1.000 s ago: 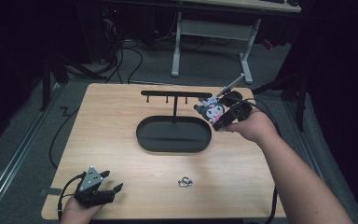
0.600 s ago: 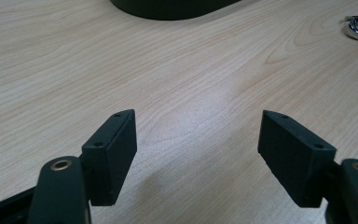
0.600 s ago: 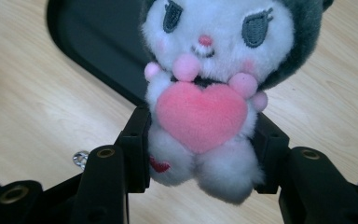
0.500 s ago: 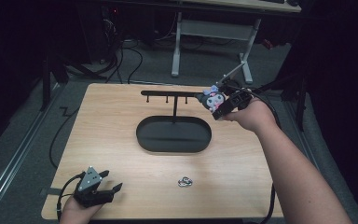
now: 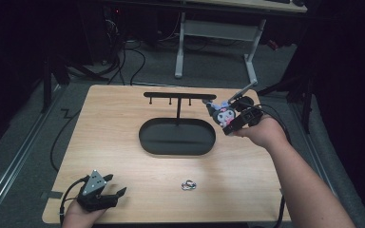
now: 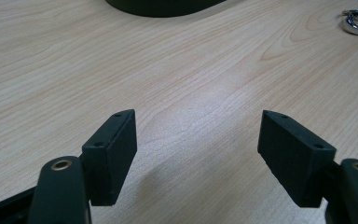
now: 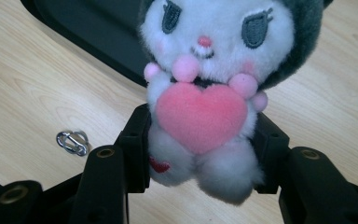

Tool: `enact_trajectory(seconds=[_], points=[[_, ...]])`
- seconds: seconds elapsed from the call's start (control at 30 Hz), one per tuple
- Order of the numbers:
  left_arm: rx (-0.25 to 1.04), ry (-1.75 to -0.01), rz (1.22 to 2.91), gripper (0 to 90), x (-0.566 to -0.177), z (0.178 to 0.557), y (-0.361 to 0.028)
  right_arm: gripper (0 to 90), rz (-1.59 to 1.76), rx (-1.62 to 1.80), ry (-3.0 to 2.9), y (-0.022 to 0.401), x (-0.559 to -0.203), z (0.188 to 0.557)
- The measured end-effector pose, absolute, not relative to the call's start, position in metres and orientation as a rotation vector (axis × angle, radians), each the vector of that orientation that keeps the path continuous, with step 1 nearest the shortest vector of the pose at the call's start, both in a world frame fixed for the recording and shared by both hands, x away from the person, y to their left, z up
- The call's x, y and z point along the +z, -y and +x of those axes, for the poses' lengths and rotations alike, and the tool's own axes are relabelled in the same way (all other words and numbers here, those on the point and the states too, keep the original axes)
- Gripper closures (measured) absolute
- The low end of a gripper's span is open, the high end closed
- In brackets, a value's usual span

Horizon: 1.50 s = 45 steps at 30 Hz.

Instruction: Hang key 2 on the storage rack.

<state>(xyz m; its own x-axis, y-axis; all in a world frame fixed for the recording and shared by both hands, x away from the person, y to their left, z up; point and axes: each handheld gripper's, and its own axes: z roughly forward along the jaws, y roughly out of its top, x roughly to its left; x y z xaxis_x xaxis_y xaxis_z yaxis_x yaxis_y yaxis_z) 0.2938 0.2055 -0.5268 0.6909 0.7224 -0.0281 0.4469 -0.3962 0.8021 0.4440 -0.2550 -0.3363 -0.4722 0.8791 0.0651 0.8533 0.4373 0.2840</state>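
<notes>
Between my right fingers [image 7: 200, 154]: plush toy [image 7: 214, 79], white face, dark hood, pink heart, pinched at body.
Left fingers [image 6: 198, 154]: spread, nothing between.
Nearby: black stand [image 5: 178, 97], metal clip [image 5: 188, 185] on surface [image 5: 114, 123].

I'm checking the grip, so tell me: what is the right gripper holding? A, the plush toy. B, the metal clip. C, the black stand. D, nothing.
A: in the right gripper view the right gripper has its jaws pressed on either side of the plush toy, while the metal clip lies loose on the table.
</notes>
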Motion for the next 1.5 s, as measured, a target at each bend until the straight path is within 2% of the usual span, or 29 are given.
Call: enact_trajectory(seconds=[0.5, 0.93, 1.23, 1.37, 1.5], points=[[0.412, -0.893, 2.057, 28.9, -0.527, 0.293, -0.206, 50.4, 1.539, 0.423, -2.592, 0.235, -0.379, 0.456], [0.404, -0.891, 2.066, 28.9, -0.528, 0.294, -0.206, 47.7, 1.577, 0.447, -2.575, 0.230, -0.400, 0.470], [0.398, -0.900, 2.058, 28.9, -0.529, 0.295, -0.207, 42.8, 1.621, 0.446, -2.549, 0.230, -0.406, 0.476], [0.398, -0.902, 2.056, 28.8, -0.529, 0.295, -0.207, 35.2, 1.644, 0.467, -2.531, 0.232, -0.407, 0.476], [0.399, -0.896, 2.064, 28.8, -0.529, 0.295, -0.206, 34.4, 1.647, 0.482, -2.529, 0.233, -0.406, 0.472]])
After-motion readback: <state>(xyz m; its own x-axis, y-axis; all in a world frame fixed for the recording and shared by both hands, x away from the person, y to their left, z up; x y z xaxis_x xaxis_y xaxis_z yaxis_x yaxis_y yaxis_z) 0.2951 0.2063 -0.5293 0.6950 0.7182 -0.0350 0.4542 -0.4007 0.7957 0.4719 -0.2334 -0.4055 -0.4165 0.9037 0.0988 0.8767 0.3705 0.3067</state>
